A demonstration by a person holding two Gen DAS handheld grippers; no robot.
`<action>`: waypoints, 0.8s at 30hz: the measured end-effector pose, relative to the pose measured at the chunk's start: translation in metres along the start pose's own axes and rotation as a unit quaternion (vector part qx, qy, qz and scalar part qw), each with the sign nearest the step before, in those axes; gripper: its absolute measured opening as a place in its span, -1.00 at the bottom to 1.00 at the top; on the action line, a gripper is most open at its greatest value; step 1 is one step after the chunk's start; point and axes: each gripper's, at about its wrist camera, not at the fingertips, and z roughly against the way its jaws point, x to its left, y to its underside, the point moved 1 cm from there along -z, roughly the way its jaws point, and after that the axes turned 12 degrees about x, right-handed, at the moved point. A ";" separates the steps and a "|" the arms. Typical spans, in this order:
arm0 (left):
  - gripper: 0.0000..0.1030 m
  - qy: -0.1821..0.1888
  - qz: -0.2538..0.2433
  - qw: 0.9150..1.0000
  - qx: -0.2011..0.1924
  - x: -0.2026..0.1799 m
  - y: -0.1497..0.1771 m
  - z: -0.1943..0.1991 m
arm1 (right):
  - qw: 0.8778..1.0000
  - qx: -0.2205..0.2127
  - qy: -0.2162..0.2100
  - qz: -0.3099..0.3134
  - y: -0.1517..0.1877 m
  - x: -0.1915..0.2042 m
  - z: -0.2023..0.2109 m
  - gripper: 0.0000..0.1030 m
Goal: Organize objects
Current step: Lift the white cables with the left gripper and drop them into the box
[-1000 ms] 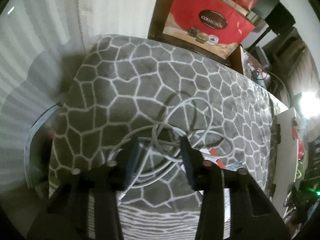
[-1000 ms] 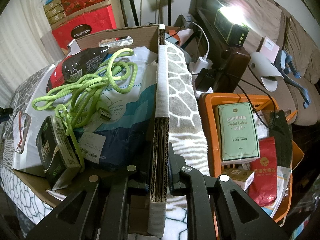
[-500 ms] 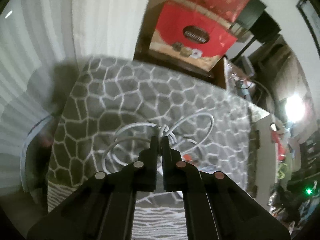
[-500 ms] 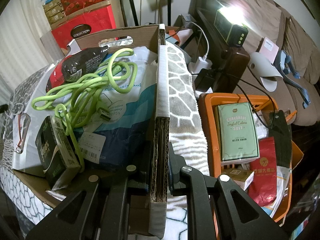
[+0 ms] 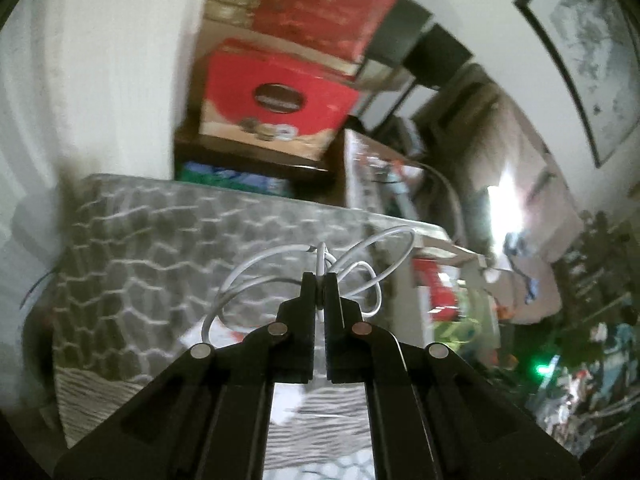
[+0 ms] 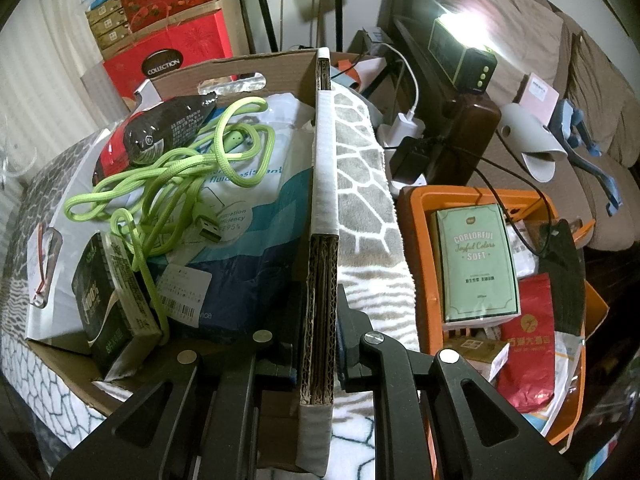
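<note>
My left gripper (image 5: 319,280) is shut on a white cable (image 5: 372,248) and holds it in the air, its loops hanging above the grey patterned blanket (image 5: 160,240). My right gripper (image 6: 318,300) is shut on the side wall of a cardboard box (image 6: 322,184). The box holds a green cord (image 6: 172,176), a white and blue bag (image 6: 256,208), a dark snack pouch (image 6: 168,128) and a small dark green carton (image 6: 112,312). The cable's loops show faintly at the far left of the right wrist view (image 6: 16,156).
An orange basket (image 6: 416,216) with a green box (image 6: 476,264) and red packets stands right of the cardboard box. Red gift boxes (image 5: 276,100) stack on a dark shelf behind the blanket. A lamp (image 6: 464,56), charger and sofa lie at the back right.
My left gripper closed on the white cable and lifted it off the blanket, swinging right toward the box. My right gripper stayed clamped on the box wall.
</note>
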 end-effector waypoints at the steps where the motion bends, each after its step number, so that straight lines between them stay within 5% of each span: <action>1: -0.94 0.004 -0.007 1.000 0.001 -0.010 -0.001 -0.001 | 1.000 0.000 0.000 0.000 0.000 0.000 0.000 -0.73; 24: -0.93 0.066 -0.093 0.991 0.072 -0.185 0.010 -0.082 | 1.000 0.000 -0.002 -0.001 0.001 0.001 -0.001 -0.74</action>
